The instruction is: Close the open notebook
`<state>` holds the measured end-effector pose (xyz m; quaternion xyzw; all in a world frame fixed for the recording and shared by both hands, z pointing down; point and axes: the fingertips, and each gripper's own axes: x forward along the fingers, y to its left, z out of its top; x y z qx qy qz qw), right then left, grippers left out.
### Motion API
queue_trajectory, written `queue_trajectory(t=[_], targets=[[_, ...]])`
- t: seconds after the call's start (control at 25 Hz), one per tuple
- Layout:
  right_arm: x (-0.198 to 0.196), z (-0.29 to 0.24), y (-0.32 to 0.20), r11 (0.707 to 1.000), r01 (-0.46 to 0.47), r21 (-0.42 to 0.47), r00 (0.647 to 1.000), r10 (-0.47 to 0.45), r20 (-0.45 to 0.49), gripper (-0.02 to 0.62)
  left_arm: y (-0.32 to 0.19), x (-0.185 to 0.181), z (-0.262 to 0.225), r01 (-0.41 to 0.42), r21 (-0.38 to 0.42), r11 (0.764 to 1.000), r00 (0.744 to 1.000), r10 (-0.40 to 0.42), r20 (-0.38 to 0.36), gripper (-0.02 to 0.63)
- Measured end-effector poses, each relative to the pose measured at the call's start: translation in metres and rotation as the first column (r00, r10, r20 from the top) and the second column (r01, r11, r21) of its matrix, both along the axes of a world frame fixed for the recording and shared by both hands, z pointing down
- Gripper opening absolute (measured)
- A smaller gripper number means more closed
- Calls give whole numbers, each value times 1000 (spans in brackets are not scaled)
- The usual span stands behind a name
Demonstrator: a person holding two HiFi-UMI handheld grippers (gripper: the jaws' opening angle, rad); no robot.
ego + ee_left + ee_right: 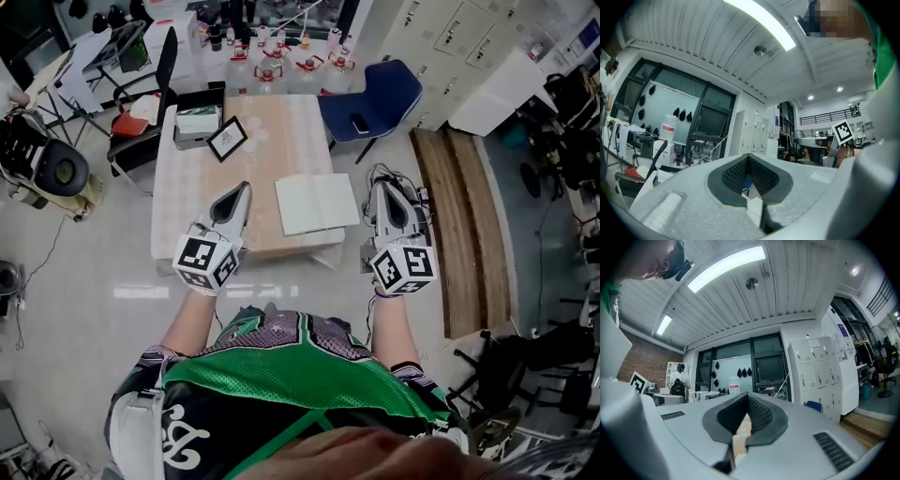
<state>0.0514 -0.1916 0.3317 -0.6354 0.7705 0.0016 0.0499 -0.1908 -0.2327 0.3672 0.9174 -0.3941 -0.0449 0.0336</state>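
The open notebook (317, 202) lies flat with blank white pages up, on the near right part of the light wooden table (272, 122). My left gripper (244, 188) hovers over the table's near left part, left of the notebook and apart from it. My right gripper (387, 186) hangs just past the table's right edge, right of the notebook. Both point away from me with jaws together and nothing between them. In the left gripper view the left gripper (748, 159) faces the room, and so does the right gripper (747, 397) in its view; neither view shows the notebook.
A framed picture (227, 138) and a black box (197, 120) sit at the table's far left. Several bottles (281, 66) stand beyond the far edge. A blue chair (375, 98) is at the far right, a black chair (141, 141) at the left, a wooden platform (469, 216) on the right.
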Motion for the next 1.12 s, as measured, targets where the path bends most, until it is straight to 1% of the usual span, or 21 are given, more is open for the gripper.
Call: queue_trajectory(t=[0.12, 0.28, 0.44, 0.64, 0.84, 1.12], targets=[[6, 12, -10, 1000, -2, -22, 1000, 2, 11, 2, -4, 6, 9, -5, -21, 1000, 1000, 6, 3, 15], [12, 21, -22, 999, 45, -32, 999, -44, 20, 2, -8, 16, 16, 20, -34, 999, 1000, -20, 13, 15], [28, 26, -35, 994, 98, -44, 995, -97, 26, 2, -6, 32, 11, 62, -35, 997, 998, -62, 2, 15], [44, 26, -50, 987, 153, -55, 988, -154, -25, 3, -7, 54, 8, 90, -28, 996, 996, -90, 3, 15], [62, 31, -54, 984, 170, -54, 984, -172, -42, 3, -9, 76, 8, 105, -16, 994, 995, -105, 0, 15], [82, 42, -55, 983, 170, -67, 984, -173, -30, 3, -9, 102, 10, 88, -12, 996, 996, -88, 16, 15]])
